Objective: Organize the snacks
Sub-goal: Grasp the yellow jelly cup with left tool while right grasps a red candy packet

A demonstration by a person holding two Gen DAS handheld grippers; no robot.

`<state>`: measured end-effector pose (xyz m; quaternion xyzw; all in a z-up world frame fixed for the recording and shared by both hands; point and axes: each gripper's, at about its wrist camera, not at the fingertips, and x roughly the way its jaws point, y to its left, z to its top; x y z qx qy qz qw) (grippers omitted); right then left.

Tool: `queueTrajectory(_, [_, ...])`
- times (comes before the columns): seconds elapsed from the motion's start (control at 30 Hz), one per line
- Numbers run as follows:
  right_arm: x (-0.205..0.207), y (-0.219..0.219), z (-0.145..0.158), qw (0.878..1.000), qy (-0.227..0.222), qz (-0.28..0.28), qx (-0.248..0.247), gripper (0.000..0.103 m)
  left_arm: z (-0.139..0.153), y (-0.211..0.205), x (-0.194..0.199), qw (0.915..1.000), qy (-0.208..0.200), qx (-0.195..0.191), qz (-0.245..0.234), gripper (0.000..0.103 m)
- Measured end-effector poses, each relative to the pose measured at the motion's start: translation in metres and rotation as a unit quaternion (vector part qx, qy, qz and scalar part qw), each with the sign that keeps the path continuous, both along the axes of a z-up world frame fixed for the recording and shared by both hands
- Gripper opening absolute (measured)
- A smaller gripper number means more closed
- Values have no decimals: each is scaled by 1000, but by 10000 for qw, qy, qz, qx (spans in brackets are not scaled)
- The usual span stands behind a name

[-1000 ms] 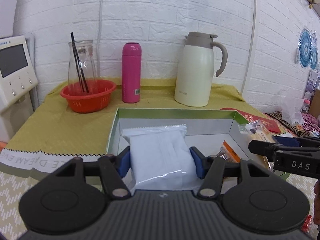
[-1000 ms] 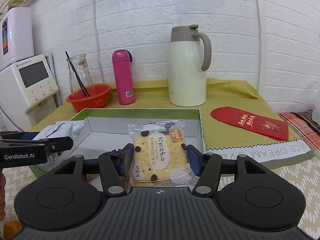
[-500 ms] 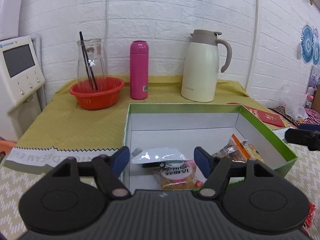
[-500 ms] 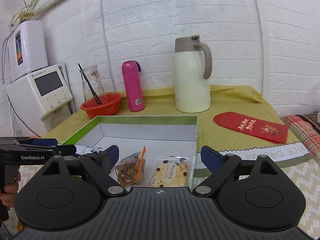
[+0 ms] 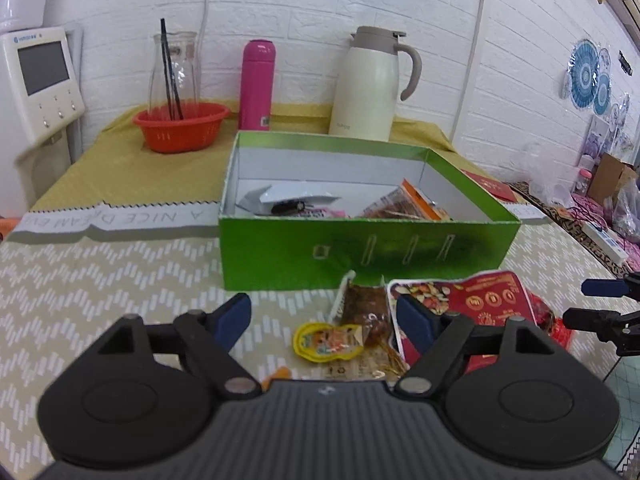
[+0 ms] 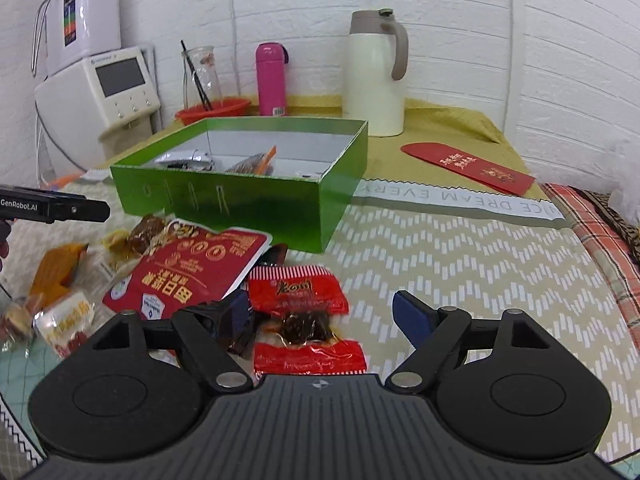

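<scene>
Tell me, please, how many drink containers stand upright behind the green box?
3: a glass carafe at the red basket on the left, a pink flask in the middle, a cream thermos jug on the right. None seems hidden.

Open green box [image 5: 360,254] with some snacks inside; loose packets [image 6: 298,322] flat before it

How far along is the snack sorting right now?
Partly done: several packets already lie inside the green cardboard box. Nothing is held; the left gripper, jaws opening, and the open right gripper hover over loose packets, including a red-wrapped snack, left to box.
</scene>
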<state>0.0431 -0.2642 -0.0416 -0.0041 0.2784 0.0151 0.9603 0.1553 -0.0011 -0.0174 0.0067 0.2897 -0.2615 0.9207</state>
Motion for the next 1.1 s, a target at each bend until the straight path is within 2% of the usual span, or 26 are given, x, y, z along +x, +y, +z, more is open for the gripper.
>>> queueTrajectory(0.07, [3, 0, -3, 9998, 145, 108, -28, 102, -7, -5, 1, 9998, 129, 0, -173, 79])
queueTrajectory(0.1, [5, 0, -5, 9996, 219, 153, -15, 95, -11, -8, 2, 9996, 174, 64, -197, 79])
queueTrajectory(0.2, [9, 0, -11, 9994, 317, 160, 50, 96, -19, -14, 6, 9993, 238, 261, -140, 79])
queueTrajectory(0.33, [16, -1, -17, 9992, 375, 111, 69, 96, -23, -12, 17, 9981, 583, 87, -161, 79])
queueTrajectory(0.37, [18, -3, -17, 9991, 401, 95, 98, 97, -25, -11, 22, 9973, 718, 37, -178, 75])
queueTrajectory(0.4, [20, -4, -19, 9988, 456, 74, 137, 97, -24, -12, 23, 9975, 689, 58, -161, 69])
queueTrajectory(0.47, [22, -5, -20, 9990, 444, 22, 93, 101, -24, -14, 25, 9972, 716, 108, -212, 66])
queueTrajectory(0.5, [23, -5, -20, 9990, 452, 12, 70, 102, -23, -15, 25, 9971, 716, 109, -241, 55])
queueTrajectory(0.57, [23, -4, -20, 9989, 463, 19, 34, 102, -23, -18, 24, 9973, 636, 201, -292, 48])
queueTrajectory(0.63, [22, -2, -19, 9989, 460, -60, -71, 91, -24, -20, 20, 9975, 574, 237, -348, 45])
queueTrajectory(0.67, [22, -1, -19, 9989, 455, -83, -84, 83, -23, -21, 19, 9976, 547, 253, -339, 45])
queueTrajectory(0.77, [20, 2, -17, 9988, 445, -186, -120, 79, -24, -19, 18, 9978, 546, 194, -319, 45])
queueTrajectory(0.87, [15, 1, -15, 9991, 316, -293, -5, 66, -23, -15, 17, 9980, 552, 97, -289, 44])
queueTrajectory(1.03, [3, 1, -13, 9984, 219, -491, 163, 63, -22, -9, 12, 9984, 537, 38, -145, 43])
queueTrajectory(1.1, [-5, -1, -9, 9979, 78, -567, 295, 51, -19, -6, 9, 9988, 474, 18, -91, 43])
